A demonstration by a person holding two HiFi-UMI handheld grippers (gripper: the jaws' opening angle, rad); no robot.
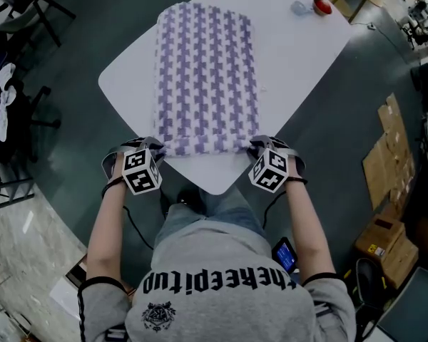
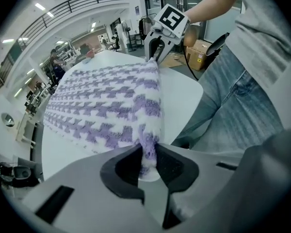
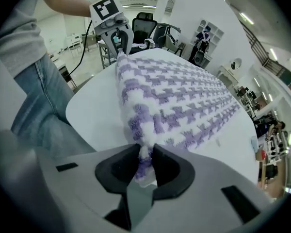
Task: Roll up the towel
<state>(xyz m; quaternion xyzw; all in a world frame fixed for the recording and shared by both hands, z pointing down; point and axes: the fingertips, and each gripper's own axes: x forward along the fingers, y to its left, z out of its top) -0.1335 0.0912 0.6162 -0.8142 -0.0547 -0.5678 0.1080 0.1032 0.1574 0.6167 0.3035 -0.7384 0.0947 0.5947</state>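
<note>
A purple-and-white houndstooth towel lies flat on the white table, its near edge folded into a small first roll. My left gripper pinches the near left corner of that edge, and the towel bunches between its pads. At the near right corner my right gripper is shut on the towel in the same way. Each gripper view shows the other gripper, the right gripper and the left gripper, at the far end of the folded edge.
A small red object and a grey one sit at the table's far right corner. Cardboard boxes stand on the floor to the right, chairs to the left. I stand at the table's near corner.
</note>
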